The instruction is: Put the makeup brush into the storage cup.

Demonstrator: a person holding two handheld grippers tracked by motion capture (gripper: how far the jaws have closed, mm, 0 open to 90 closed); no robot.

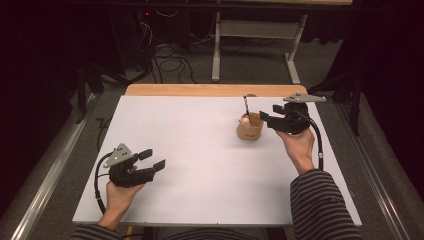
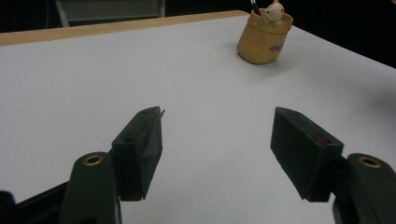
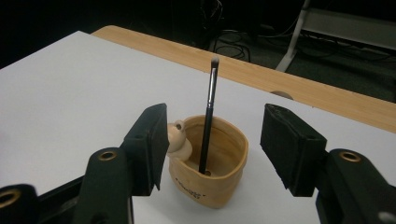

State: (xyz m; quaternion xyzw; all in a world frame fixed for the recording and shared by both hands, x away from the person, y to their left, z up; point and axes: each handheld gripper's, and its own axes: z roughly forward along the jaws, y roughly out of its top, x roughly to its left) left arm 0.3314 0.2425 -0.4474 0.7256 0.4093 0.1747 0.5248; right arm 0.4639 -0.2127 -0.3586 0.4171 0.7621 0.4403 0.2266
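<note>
From above, the cup (image 1: 249, 127) stands on the white surface (image 1: 190, 150) at its far right, a brush (image 1: 246, 106) upright in it; the right tongs (image 1: 264, 119) sit just beside it, the left tongs (image 1: 152, 159) near the front left. Along the left tongs (image 2: 217, 140), spread open and empty, the cup (image 2: 264, 39) stands well off. Along the right tongs (image 3: 214, 140), jaws apart, pressing nothing, the cup (image 3: 210, 163) and brush (image 3: 208, 121) lie just beyond.

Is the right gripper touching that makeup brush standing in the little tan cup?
Apart. In the right gripper view, the right gripper has its jaws open on either side of the brush, with clear gaps on both sides; the brush stands in the tan cup.
</note>
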